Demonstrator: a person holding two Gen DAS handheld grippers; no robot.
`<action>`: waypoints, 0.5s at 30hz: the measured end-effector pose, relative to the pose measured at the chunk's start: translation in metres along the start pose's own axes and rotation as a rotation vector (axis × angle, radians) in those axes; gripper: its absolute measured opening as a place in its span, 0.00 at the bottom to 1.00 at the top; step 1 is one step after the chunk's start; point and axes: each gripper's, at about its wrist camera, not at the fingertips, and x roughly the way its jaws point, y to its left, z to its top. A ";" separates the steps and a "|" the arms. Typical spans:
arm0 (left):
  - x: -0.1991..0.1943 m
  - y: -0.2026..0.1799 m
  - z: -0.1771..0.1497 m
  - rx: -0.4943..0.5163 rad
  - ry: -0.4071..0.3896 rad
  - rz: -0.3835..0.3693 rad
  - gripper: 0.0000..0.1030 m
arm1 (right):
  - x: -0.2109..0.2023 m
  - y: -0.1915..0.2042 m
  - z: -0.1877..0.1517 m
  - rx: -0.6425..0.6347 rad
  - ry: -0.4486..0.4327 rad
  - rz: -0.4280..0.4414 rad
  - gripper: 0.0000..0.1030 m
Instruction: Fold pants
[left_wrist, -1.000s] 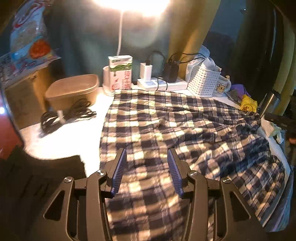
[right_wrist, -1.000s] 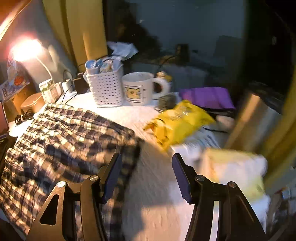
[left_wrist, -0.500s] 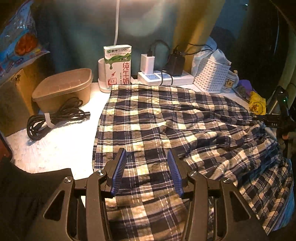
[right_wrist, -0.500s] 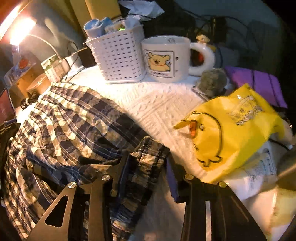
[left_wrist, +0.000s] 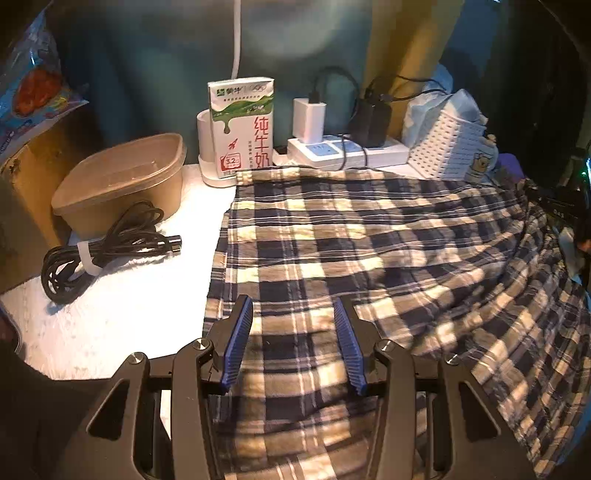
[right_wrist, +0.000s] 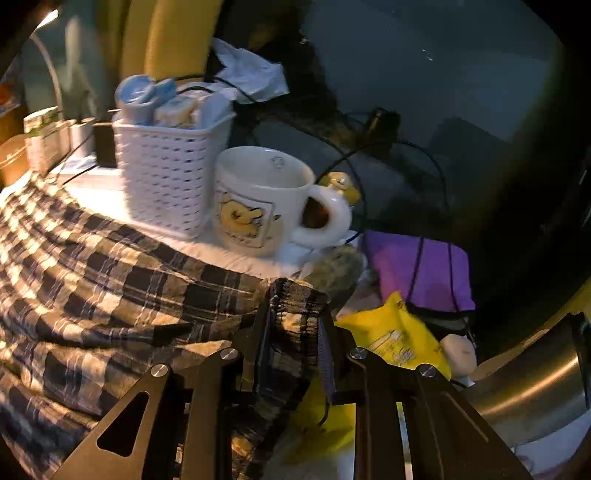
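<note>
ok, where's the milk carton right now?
Left wrist view: the milk carton stands upright at the back of the table, just behind the pants' far-left corner, between the brown container and the power strip.

Plaid pants (left_wrist: 369, 240) spread flat on table, corner bunched, lifted.

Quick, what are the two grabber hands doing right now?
Left gripper: open, holding nothing, over the plaid pants.
Right gripper: closed on a bunched edge of the pants.
</note>
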 end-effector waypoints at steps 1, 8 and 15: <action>0.003 0.001 0.000 -0.003 0.004 0.000 0.44 | 0.004 0.004 0.000 -0.008 0.013 0.002 0.23; -0.007 0.004 0.000 -0.018 -0.008 0.011 0.44 | -0.018 0.001 -0.016 0.002 0.030 0.056 0.64; -0.048 -0.003 -0.018 -0.016 -0.058 0.003 0.73 | -0.100 -0.008 -0.072 0.061 -0.011 0.120 0.66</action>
